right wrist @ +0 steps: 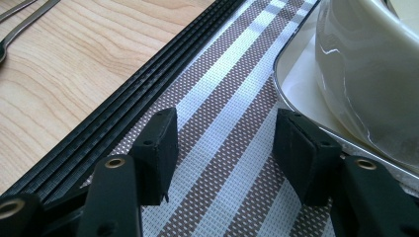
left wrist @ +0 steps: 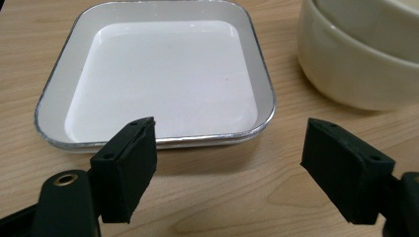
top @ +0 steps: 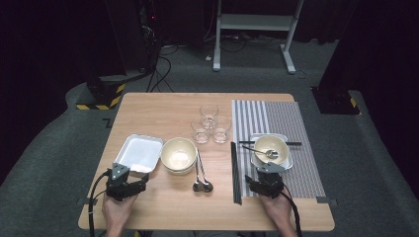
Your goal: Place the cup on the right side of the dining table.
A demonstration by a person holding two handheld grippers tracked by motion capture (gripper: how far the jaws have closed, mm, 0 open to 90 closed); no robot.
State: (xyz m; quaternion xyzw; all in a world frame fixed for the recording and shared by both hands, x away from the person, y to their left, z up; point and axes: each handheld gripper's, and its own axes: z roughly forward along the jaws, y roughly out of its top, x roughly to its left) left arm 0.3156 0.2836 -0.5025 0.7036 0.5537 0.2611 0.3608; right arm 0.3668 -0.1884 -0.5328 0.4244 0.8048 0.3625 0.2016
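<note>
The left gripper (top: pixel 141 184) stands wide and empty on the tabletop (top: pixel 163 106), just near of the empty white tray (left wrist: pixel 163 79); the right gripper (top: pixel 253 183), jaws parted with nothing between them, rests on the striped placemat (right wrist: pixel 237 128) near the second tray (right wrist: pixel 296 79) holding a cream bowl (top: pixel 271 146). Judged from here, a low forward reach could shove either tray, or nudge the black chopsticks (right wrist: pixel 133 84) beside the right jaw.

**Bench surface: contents**

Wooden bench (top: pixel 163 106). Landmark: striped placemat (top: pixel 291 118), on the right half. Just left of it: black chopsticks (top: pixel 235 173). Further left: three glasses (top: pixel 211 126), two spoons (top: pixel 200 173), stacked cream bowls (top: pixel 179 154), white tray (top: pixel 140 152) farthest.
</note>
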